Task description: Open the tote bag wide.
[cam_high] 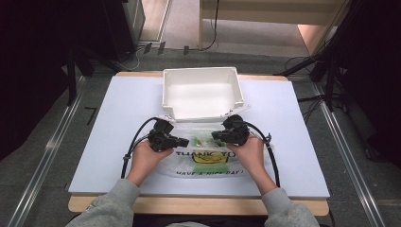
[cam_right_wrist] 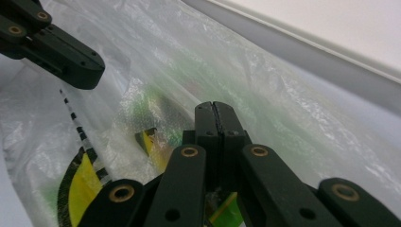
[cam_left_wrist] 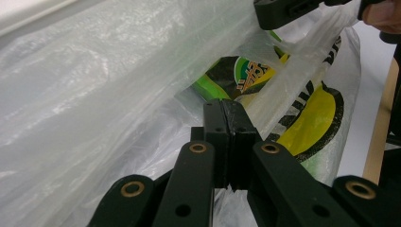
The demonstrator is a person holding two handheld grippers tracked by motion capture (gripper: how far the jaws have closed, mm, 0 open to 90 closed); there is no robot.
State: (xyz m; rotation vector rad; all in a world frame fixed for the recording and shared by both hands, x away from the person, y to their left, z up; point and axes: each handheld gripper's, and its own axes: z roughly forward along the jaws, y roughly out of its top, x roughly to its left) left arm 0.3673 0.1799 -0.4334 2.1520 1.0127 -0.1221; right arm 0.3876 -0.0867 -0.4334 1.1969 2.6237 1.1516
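A white bin (cam_high: 201,92) stands open at the far side of the pale table (cam_high: 118,142). Just in front of the bin lies a clear plastic bag (cam_high: 208,158) printed with a yellow face and black lettering; its mouth faces the bin. Inside the bag, near the mouth, sits a green and yellow packet (cam_left_wrist: 239,75).

The left gripper (cam_high: 185,141) is in front of the bin's left corner, its jaws pressed together on a fold of the bag's film. The right gripper (cam_high: 216,135) is in front of the bin's right corner, jaws likewise clamped on the film. The two tips face each other across the bag's mouth, close but apart.
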